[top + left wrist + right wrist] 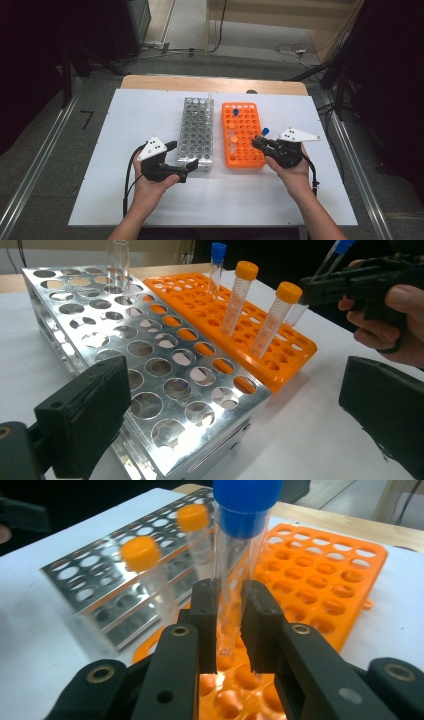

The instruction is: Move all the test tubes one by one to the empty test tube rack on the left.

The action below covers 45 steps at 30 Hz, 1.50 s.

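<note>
My right gripper (pixel 230 594) is shut on a clear tube with a blue cap (pixel 246 510), holding it upright over the near right part of the orange rack (pixel 325 575). From above, the right gripper (pixel 261 142) sits at that rack's right edge with the blue cap (pixel 265 131) sticking up. Two orange-capped tubes (pixel 246 271) (pixel 289 292) and another blue-capped tube (pixel 218 252) stand in the orange rack (pixel 280 357). My left gripper (pixel 240 390) is open and empty at the near corner of the metal rack (pixel 150 355); from above, the left gripper (pixel 181 171) rests beside the metal rack (pixel 196 131).
One empty clear tube (pixel 118 260) stands at the far end of the metal rack. Both racks lie side by side on a white board (pixel 125 150) on a wooden table (pixel 150 81). Cables trail from both grippers toward the near edge.
</note>
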Each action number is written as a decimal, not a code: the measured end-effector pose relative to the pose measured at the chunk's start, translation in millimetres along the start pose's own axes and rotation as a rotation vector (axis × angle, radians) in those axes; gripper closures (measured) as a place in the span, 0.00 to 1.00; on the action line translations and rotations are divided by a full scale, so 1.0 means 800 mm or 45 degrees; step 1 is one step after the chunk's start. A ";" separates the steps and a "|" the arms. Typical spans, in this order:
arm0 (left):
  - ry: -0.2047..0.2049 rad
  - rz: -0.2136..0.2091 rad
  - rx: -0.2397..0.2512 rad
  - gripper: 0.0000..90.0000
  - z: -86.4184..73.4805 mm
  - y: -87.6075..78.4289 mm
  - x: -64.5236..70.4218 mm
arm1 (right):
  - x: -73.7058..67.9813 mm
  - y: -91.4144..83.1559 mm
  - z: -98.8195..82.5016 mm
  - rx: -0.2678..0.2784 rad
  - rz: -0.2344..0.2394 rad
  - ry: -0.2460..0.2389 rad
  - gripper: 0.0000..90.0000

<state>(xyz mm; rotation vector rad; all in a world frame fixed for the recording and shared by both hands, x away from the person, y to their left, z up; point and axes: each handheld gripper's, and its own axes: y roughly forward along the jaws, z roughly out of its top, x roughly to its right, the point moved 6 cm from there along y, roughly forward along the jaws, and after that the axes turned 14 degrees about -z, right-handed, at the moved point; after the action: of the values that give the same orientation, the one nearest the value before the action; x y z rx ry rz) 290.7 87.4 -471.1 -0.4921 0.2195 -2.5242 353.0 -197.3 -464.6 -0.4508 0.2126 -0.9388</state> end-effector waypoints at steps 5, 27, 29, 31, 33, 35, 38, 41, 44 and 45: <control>0.004 -0.007 -0.002 0.00 0.000 0.001 0.003 | -0.015 -0.016 -0.010 -0.012 0.035 -0.015 0.83; 0.083 -0.213 -0.042 0.17 0.008 0.026 0.055 | -0.119 -0.040 -0.038 -0.072 0.275 -0.102 0.83; 0.098 -0.252 -0.046 0.23 0.010 0.030 0.064 | -0.127 -0.037 -0.040 -0.085 0.292 -0.118 0.83; 0.110 -0.304 -0.050 0.29 0.011 0.034 0.074 | -0.134 -0.034 -0.041 -0.092 0.306 -0.130 0.83; 0.132 -0.326 -0.053 0.36 0.012 0.038 0.083 | -0.139 -0.031 -0.042 -0.098 0.314 -0.139 0.83; 0.161 -0.366 -0.071 0.43 0.010 0.041 0.090 | -0.143 -0.030 -0.042 -0.104 0.327 -0.140 0.83; 0.176 -0.411 -0.090 0.51 0.008 0.046 0.097 | -0.148 -0.030 -0.042 -0.114 0.351 -0.132 0.83; 0.180 -0.438 -0.100 0.60 0.006 0.049 0.101 | -0.154 -0.029 -0.042 -0.123 0.363 -0.138 0.83; 0.201 -0.438 -0.114 0.69 0.006 0.052 0.105 | -0.160 -0.029 -0.042 -0.131 0.376 -0.153 0.83; 0.208 -0.445 -0.114 0.72 0.006 0.053 0.105 | -0.162 -0.029 -0.042 -0.135 0.382 -0.156 0.83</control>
<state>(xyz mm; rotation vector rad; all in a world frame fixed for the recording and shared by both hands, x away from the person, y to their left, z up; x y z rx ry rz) 247.5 5.7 -452.2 -0.3857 0.3344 -2.9104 248.9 -113.2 -486.2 -0.5552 0.2122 -0.6062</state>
